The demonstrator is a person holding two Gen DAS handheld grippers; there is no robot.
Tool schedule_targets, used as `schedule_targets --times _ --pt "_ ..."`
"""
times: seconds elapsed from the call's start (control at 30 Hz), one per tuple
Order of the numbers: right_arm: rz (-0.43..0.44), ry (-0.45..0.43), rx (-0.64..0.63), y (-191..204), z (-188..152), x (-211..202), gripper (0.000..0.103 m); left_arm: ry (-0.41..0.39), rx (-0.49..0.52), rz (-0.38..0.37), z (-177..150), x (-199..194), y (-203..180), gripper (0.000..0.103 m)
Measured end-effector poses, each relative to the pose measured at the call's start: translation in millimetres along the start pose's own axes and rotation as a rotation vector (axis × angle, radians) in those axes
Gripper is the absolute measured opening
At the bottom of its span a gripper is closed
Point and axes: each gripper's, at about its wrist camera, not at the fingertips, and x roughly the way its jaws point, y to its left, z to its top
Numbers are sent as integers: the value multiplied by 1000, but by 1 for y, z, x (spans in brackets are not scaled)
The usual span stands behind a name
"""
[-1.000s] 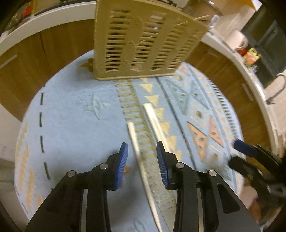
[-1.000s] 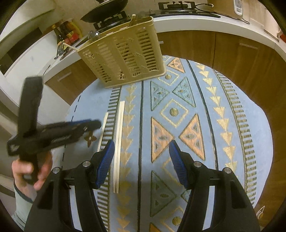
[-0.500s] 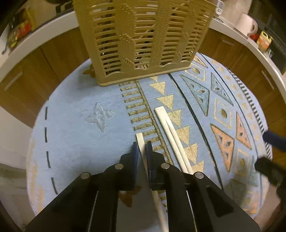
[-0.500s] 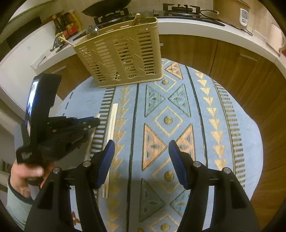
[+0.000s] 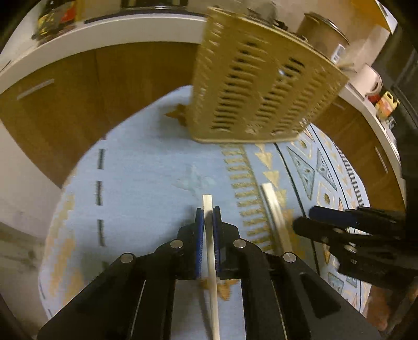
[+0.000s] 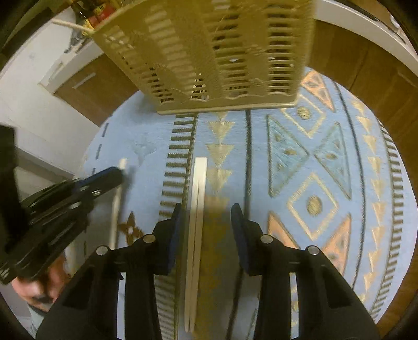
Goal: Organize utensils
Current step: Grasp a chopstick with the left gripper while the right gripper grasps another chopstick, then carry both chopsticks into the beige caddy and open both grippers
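My left gripper [image 5: 207,217] is shut on a single pale chopstick [image 5: 208,201], gripped near its far end, with the rest running back under the jaws. In the right wrist view the same left gripper [image 6: 117,174] holds that chopstick [image 6: 115,209] at the left. My right gripper [image 6: 207,211] points down over a pair of pale chopsticks [image 6: 198,188] lying side by side on the mat. Its jaws are closing, and the pair lies between them, nearer the left pad, without being pressed. A beige slotted utensil basket [image 6: 209,52] stands just beyond.
A round light-blue mat [image 6: 313,157] with gold and orange triangles covers the surface. Brown cabinet fronts [image 5: 117,86] and a white counter [image 5: 104,23] curve around it. A hand [image 6: 34,290] holds the left gripper. The right gripper [image 5: 307,217] sits close beside the pair of chopsticks [image 5: 271,209].
The left gripper shut on the single chopstick and carried it left, away from the pair. The right gripper came down and over the pair, its jaws narrowing.
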Motion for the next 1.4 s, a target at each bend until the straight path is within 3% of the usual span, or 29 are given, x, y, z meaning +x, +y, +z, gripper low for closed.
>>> schedule_targets --times 0.33,0.47,0.53,0.63,0.73,1.03,1.17,1.4 --pt "-130 16 -34 33 27 28 34 -25 -34 -60 -3 -1 27 5" --pt "-240 3 -117 58 27 34 19 -48 -27 -68 0 -3 28 5" --pt "-232 9 -141 67 25 35 11 -63 -23 -70 0 -6 28 5" --pt "-221 5 -144 71 23 36 11 -76 -23 -77 1 -8 28 5" --pt "-156 -9 -101 59 17 27 11 -91 -19 -80 0 -12 27 5" --pt "-19 -213 -98 34 -24 -50 11 -194 21 -138 -3 -49 9 5" --pt "46 -367 -99 21 -52 -93 11 -258 38 -181 -4 -69 -6 5" --pt "72 -622 -143 23 -78 -177 11 -408 88 -231 -2 -118 -33 5"
